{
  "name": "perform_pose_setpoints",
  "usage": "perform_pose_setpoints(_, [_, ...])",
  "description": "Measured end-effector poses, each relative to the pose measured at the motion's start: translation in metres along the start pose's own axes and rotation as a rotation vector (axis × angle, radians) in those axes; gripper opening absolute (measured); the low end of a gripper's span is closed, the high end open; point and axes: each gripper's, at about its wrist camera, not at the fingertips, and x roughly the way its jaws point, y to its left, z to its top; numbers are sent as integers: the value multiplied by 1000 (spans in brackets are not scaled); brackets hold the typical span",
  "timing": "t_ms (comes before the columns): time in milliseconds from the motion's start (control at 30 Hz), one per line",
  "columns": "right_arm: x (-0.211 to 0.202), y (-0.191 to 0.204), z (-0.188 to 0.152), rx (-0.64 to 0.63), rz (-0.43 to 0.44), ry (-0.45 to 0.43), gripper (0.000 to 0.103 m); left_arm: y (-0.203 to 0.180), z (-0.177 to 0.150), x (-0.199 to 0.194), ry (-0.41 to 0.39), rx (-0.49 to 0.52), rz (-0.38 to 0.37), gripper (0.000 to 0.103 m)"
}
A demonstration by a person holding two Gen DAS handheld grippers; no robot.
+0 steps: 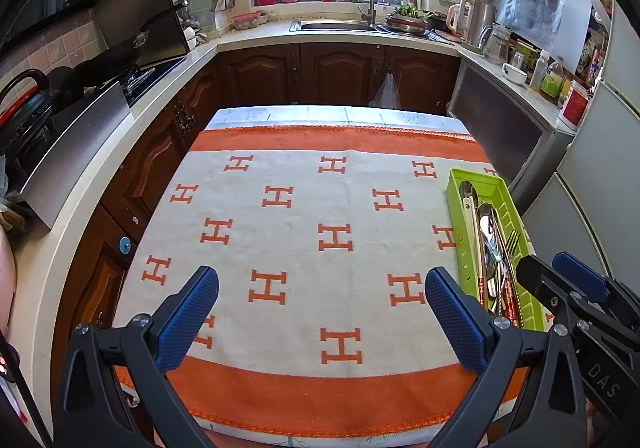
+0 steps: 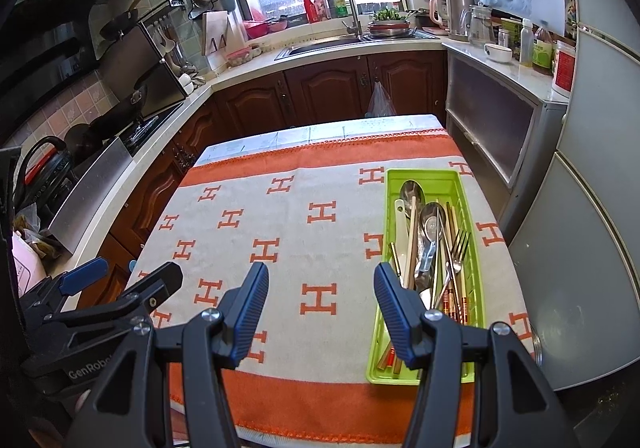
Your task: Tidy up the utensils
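A green plastic tray (image 2: 466,184) lies on the right side of the cloth-covered table and shows again as the green tray (image 1: 498,184) in the left wrist view. In it lie several utensils: metal spoons (image 2: 432,220), a fork (image 2: 458,244), chopsticks and a white spatula (image 2: 400,224); the spoons (image 1: 486,216) appear in the left view too. My left gripper (image 1: 322,284) hovers open over the cloth's middle, holding nothing. My right gripper (image 2: 320,280) is open and empty, its right finger (image 2: 394,308) in front of the tray's left rim. The right gripper's tips (image 1: 560,268) show beside the tray.
The table carries a white and orange cloth (image 1: 304,216) with an H pattern. Wooden cabinets, a stove counter (image 1: 80,152) at left, a sink (image 1: 340,24) under the window and a fridge (image 2: 592,208) at right surround it. The left gripper (image 2: 120,280) shows low left.
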Motion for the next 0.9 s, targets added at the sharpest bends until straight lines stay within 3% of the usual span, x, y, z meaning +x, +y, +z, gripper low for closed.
perform_pose_setpoints(900, [1, 2, -2, -1, 2, 2, 55, 2, 0, -2, -7, -2, -2, 102])
